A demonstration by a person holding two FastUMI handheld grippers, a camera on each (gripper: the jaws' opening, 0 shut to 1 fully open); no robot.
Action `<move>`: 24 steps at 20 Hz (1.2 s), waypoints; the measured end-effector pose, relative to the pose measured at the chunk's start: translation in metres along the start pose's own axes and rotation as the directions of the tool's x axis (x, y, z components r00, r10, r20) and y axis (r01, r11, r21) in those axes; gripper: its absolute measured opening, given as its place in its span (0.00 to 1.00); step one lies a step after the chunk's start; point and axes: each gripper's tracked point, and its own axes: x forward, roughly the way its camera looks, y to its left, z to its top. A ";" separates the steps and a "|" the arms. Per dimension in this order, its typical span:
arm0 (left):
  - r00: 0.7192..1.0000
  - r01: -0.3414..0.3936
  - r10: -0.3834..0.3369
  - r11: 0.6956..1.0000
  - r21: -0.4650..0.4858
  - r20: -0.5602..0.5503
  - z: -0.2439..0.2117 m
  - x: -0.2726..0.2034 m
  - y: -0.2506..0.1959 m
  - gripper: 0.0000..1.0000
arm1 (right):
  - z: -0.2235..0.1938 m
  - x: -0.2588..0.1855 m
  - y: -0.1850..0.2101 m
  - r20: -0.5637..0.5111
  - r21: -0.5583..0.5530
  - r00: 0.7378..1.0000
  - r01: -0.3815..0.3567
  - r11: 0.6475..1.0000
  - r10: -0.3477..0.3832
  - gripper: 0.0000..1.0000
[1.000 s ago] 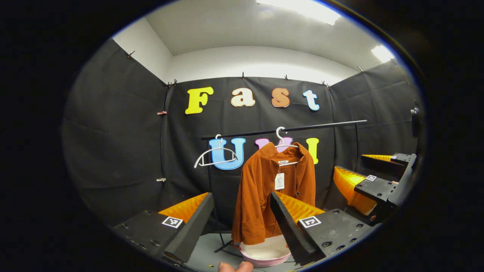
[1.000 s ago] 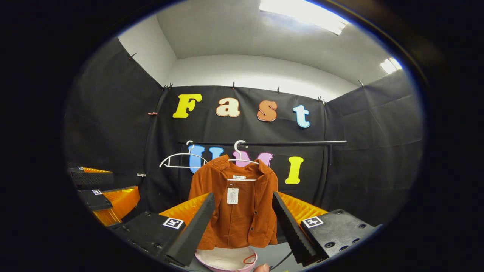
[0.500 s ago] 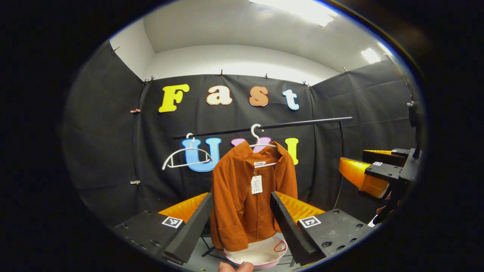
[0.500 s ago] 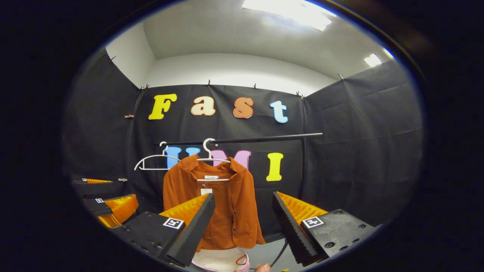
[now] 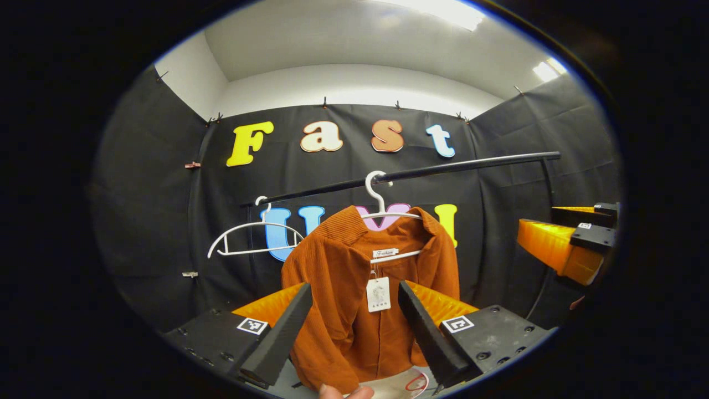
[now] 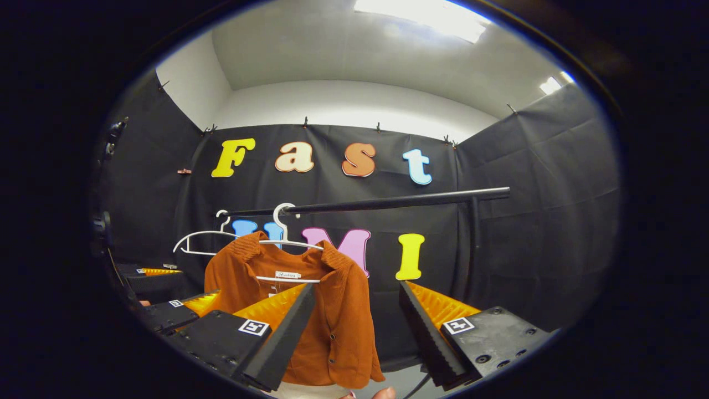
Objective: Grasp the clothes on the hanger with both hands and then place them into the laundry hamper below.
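Observation:
A rust-orange corduroy jacket (image 5: 343,310) with a white tag hangs on a white hanger (image 5: 376,191) from a black rail (image 5: 443,168). My left gripper (image 5: 354,327) is open and faces the jacket's front, a short way off, with nothing between its fingers. In the right gripper view the jacket (image 6: 343,316) hangs left of centre, partly behind the left finger. My right gripper (image 6: 357,332) is open and empty, pointing past the jacket's right edge. The hamper's pale rim (image 5: 407,383) peeks out under the jacket. The right gripper (image 5: 565,249) also appears at the right edge of the left gripper view.
An empty white hanger (image 5: 249,241) hangs on the rail to the jacket's left. The rail's upright post (image 6: 472,244) stands at the right. Black cloth walls close in the back and both sides. The left gripper (image 6: 166,307) sits low at the left in the right gripper view.
Both grippers have come closer to the jacket, which looks larger now. It has centred between the left gripper's fingers and slid leftward in the right gripper view. Both stay open.

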 end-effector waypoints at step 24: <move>0.990 -0.127 0.129 0.990 0.056 -0.051 -0.035 0.131 0.025 0.05 | -0.108 0.196 0.046 -0.057 0.144 0.997 -0.038 0.989 0.047 0.74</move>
